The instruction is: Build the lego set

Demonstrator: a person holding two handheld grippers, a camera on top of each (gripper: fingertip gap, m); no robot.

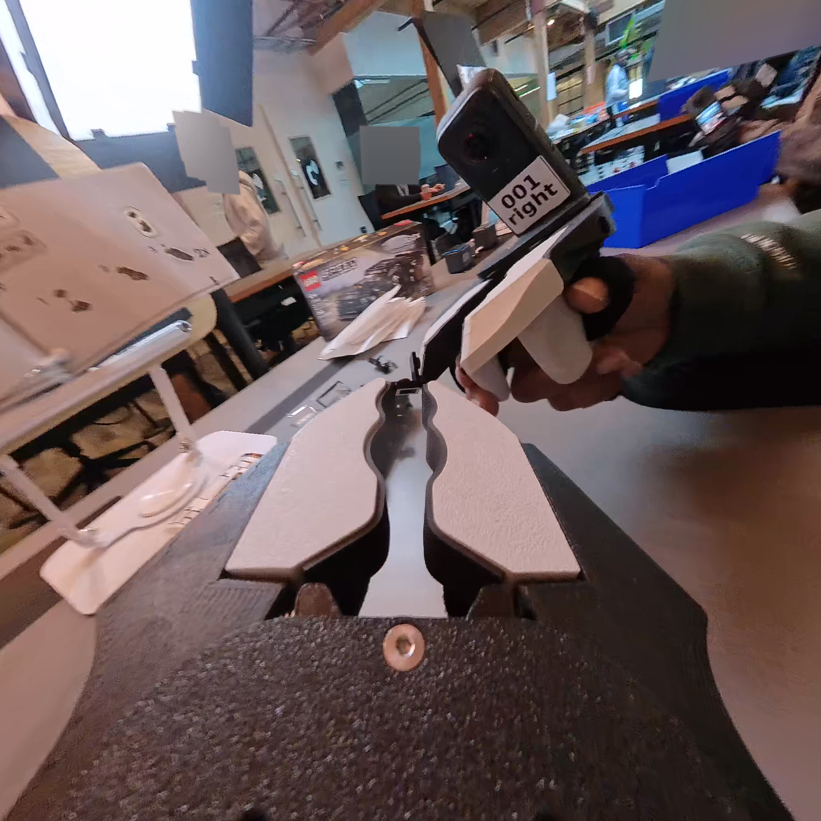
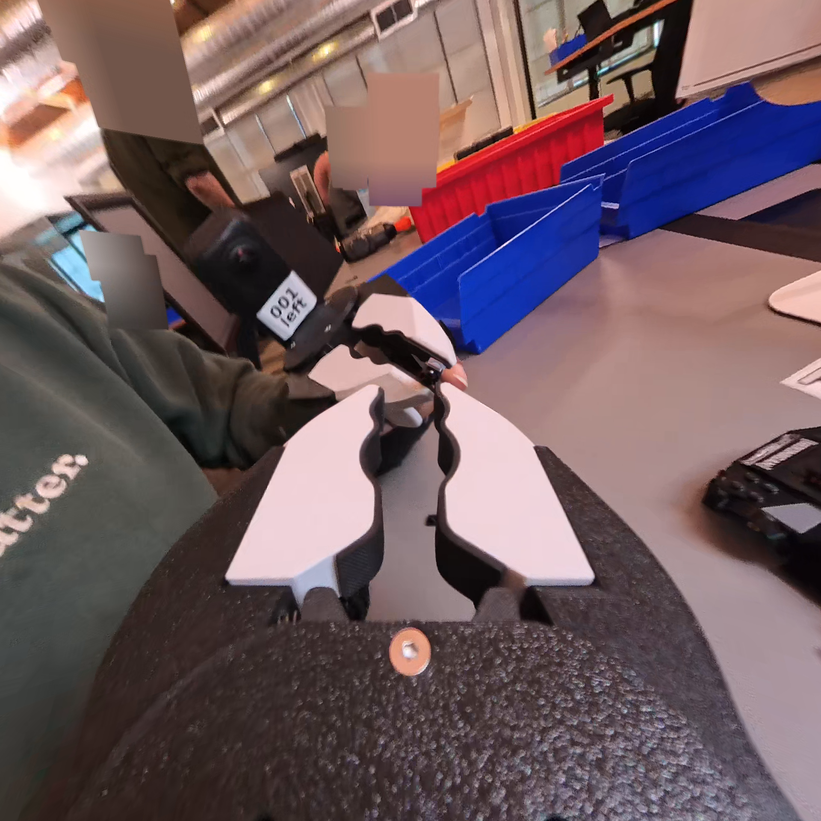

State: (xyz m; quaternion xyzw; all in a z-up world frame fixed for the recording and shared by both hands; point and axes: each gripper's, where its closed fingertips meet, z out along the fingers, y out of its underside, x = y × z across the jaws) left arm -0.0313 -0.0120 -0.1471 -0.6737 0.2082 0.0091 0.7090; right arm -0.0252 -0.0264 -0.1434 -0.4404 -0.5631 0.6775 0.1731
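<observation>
My left gripper (image 1: pixel 406 391) is shut on a small black lego piece (image 1: pixel 405 394), held above the grey table (image 1: pixel 622 488). My right gripper (image 1: pixel 420 377) comes in from the right, its tip touching that piece, where a thin black part (image 1: pixel 415 362) sticks up. In the right wrist view my right gripper (image 2: pixel 408 388) has its jaws a little apart with nothing between them. Its right fingertip (image 2: pixel 439 391) meets the left gripper (image 2: pixel 428 365) and the black piece (image 2: pixel 433 368). A person's fingertip (image 2: pixel 456 378) lies just behind the piece.
A lego box (image 1: pixel 364 280), white bags (image 1: pixel 377 324) and loose black pieces (image 1: pixel 383 365) lie farther back. An instruction booklet (image 1: pixel 102 257) stands on a holder at the left. Blue bins (image 2: pixel 511 266), a red bin (image 2: pixel 511 177) and a black part-built model (image 2: pixel 777 493) sit to the right. Left and right tips are no more than a few centimetres apart. The black part-built model (image 2: pixel 777 493) is about equally far from each gripper, around 15 cm.
</observation>
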